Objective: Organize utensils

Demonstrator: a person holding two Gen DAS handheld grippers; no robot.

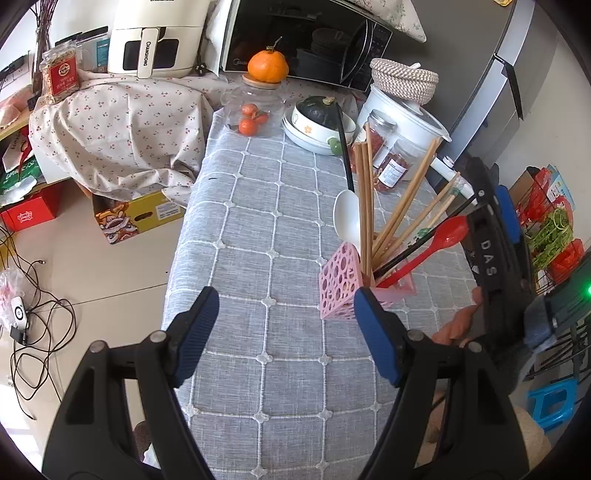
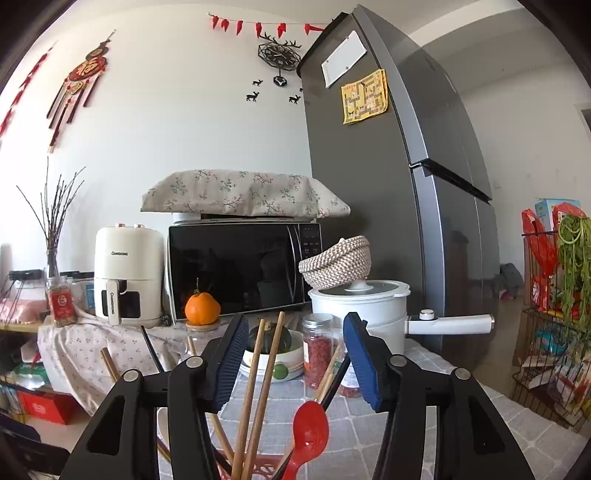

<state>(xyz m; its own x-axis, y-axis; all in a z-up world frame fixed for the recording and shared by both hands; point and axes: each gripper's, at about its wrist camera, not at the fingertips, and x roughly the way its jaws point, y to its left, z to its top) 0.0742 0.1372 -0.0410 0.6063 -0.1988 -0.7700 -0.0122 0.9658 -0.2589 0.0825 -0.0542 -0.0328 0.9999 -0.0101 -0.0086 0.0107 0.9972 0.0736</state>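
Pink holder (image 1: 341, 284): chopsticks (image 1: 365, 206), red spoon (image 1: 443, 232), white spoon (image 1: 347, 214), apparently upright. Left gripper (image 1: 284, 332) released, near; right gripper (image 2: 295, 354) released above.

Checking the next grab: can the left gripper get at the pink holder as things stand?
Probably yes. The left gripper is open and empty, with the pink holder just ahead beside its right finger on bare tablecloth; only the leaning chopsticks crowd it from above.

Wall: plain white wall (image 2: 177, 122), hung with a string of red paper chillies (image 2: 258, 26) and a black antlered clock (image 2: 279, 55)
Floor: pale beige tiles (image 1: 110, 266)
Furniture: tall grey steel fridge (image 2: 388, 206); table under a grey checked cloth (image 1: 258, 229)
Light: soft daylight
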